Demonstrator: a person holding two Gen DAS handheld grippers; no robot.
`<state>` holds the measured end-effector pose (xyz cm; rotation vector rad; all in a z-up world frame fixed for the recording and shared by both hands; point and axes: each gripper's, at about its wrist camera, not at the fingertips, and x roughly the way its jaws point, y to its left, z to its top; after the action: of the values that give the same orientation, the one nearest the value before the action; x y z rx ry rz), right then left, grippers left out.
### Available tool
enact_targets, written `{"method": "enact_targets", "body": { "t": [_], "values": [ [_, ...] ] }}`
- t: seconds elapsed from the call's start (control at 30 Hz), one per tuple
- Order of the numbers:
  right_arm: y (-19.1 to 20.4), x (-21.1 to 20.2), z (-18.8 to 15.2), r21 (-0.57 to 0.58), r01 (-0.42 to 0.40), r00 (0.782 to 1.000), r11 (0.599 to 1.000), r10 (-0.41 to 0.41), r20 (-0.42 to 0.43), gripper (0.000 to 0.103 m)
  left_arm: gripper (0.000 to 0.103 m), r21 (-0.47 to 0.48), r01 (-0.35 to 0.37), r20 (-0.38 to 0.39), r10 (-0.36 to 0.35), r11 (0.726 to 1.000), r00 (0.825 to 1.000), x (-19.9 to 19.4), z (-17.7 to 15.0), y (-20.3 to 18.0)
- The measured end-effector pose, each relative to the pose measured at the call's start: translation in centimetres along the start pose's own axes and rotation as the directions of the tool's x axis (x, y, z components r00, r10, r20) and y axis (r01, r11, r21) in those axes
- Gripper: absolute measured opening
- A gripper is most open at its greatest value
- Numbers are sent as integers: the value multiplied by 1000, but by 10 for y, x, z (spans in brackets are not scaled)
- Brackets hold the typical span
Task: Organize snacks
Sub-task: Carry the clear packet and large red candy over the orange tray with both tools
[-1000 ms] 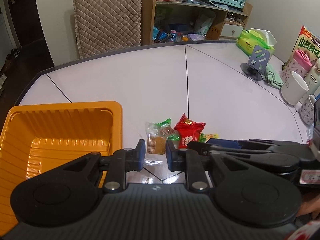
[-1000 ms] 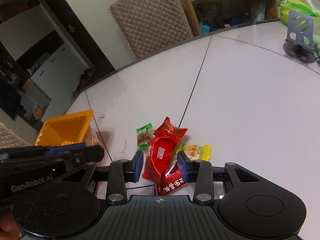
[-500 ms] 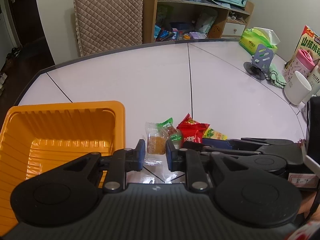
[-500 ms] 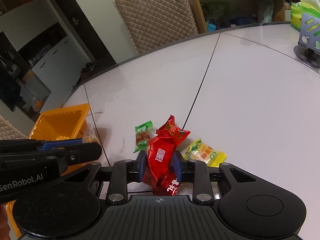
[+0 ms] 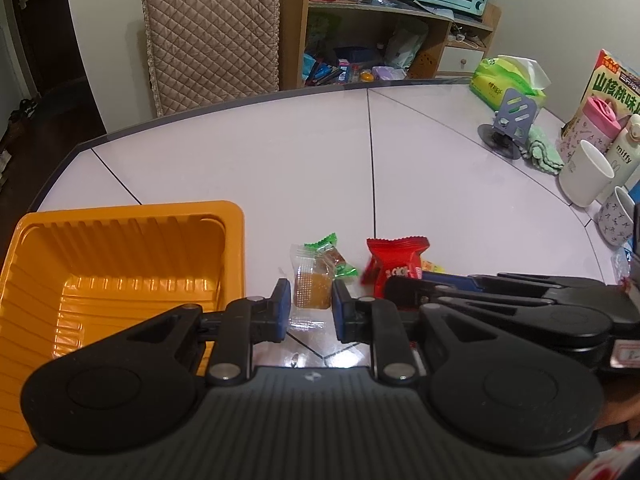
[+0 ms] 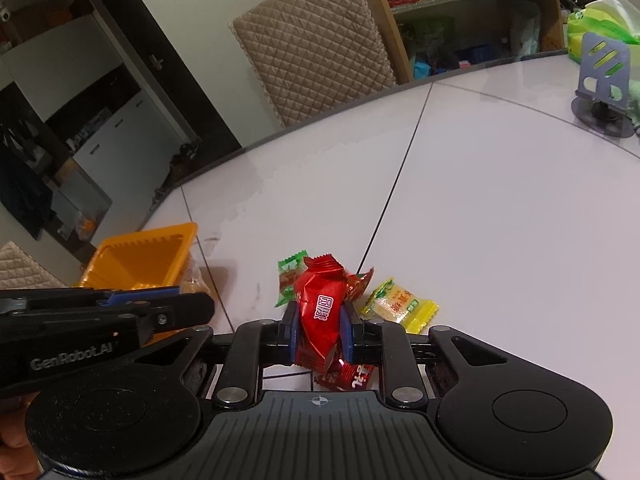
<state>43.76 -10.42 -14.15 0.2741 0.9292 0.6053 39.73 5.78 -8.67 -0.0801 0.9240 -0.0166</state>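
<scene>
My right gripper (image 6: 322, 332) is closing on a red snack packet (image 6: 320, 304), and its pads press the packet's sides, holding it upright just off the white table. From the left wrist the same red packet (image 5: 398, 264) sticks out of the right gripper (image 5: 394, 286). A green packet (image 6: 289, 276), a yellow packet (image 6: 400, 306) and a small dark red packet (image 6: 348, 376) lie around it. My left gripper (image 5: 308, 312) is shut with nothing pressed between its pads. A clear packet with brown filling (image 5: 312, 284) lies on the table under its tips. The orange tray (image 5: 120, 216) stands empty at the left.
A white mug (image 5: 586, 178), a patterned cup (image 5: 616, 220), bottles and a snack box stand along the table's right edge. A grey phone stand (image 5: 508, 120) and a green tissue pack (image 5: 504, 80) are farther back. A quilted chair (image 5: 212, 36) is behind the far edge.
The right gripper's jaws have narrowed onto the red packet, which now stands upright between the pads. The yellow packet shows more fully. The left gripper has not moved.
</scene>
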Motion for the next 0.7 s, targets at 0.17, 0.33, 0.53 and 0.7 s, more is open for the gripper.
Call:
{"method": "enact_targets", "body": {
  "t": [0.17,0.33,0.53,0.7],
  "values": [
    [-3,-24,-9,30,0,1000,1000,0,5,21,19,-1,13,2,-13,1000,1000,-11,-6,-5],
    [-12,-47,-24,60,18,1000,998,-18,-6,21,19,4,31,-5,-31,1000,999,-22,-18,-13],
    [-22,-75,-43,114,33,999,993,-32,-10,21,19,15,60,-6,-60,998,998,-40,-33,-25],
    [-22,-91,-69,93,35,997,995,-28,-73,21,19,27,81,-25,-81,996,996,-53,-51,-34]
  ]
}}
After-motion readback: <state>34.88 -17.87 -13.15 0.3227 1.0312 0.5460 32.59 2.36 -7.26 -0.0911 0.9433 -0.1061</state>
